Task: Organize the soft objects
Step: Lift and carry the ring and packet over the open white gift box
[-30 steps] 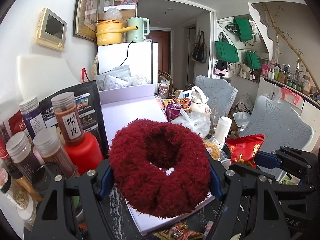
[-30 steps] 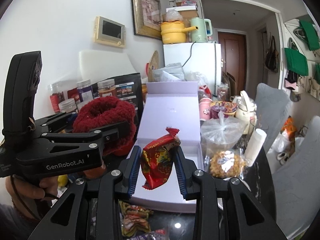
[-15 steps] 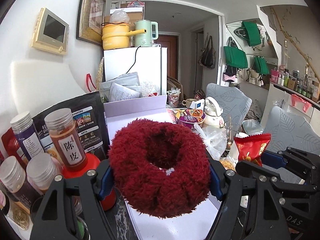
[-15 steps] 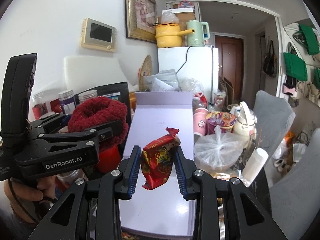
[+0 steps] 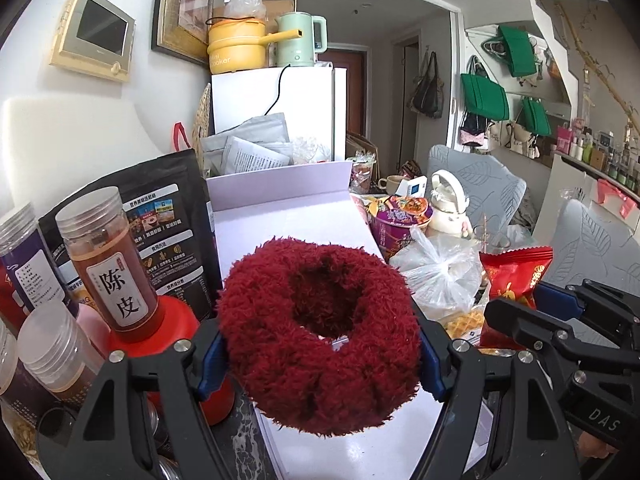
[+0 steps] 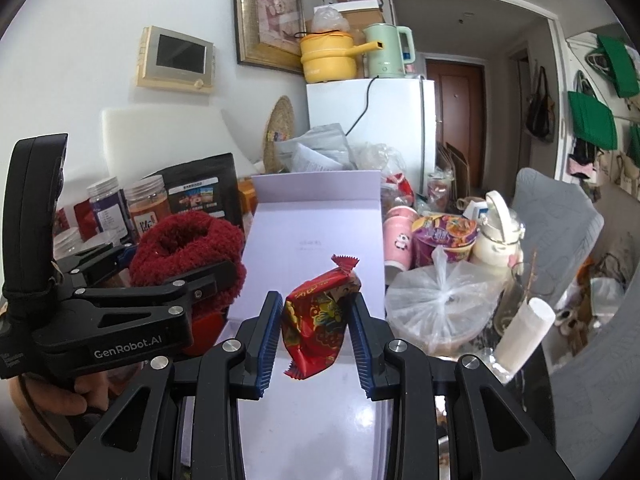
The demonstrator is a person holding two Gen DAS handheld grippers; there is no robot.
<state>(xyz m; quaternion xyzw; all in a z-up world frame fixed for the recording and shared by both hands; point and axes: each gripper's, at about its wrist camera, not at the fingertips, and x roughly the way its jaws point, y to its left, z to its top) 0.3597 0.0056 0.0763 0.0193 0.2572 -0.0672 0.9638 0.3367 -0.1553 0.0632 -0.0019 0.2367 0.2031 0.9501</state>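
Observation:
A fluffy dark red ring [image 5: 316, 332], like a plush scrunchie, is held off the table with my left gripper [image 5: 318, 354] shut on its two sides. It hangs over the near left part of an open pale lilac box [image 5: 292, 220]. My right gripper [image 6: 316, 330] is shut on a red printed snack packet [image 6: 318, 320], held above the same box [image 6: 316, 240]. The right wrist view shows the left gripper [image 6: 176, 276] with the red ring [image 6: 186, 254] at the left. The left wrist view shows the packet [image 5: 514, 276] at the right.
Jars [image 5: 106, 264] and a black pouch [image 5: 160, 216] crowd the left of the box. A knotted plastic bag [image 6: 436, 300], a noodle bowl [image 6: 444, 236], a pink cup [image 6: 398, 236] and a white paper roll [image 6: 524, 332] stand to its right. A white fridge [image 6: 400, 120] stands behind.
Both grippers have carried their loads forward over the lilac box. The box and the fridge look larger and nearer. Both grips are unchanged.

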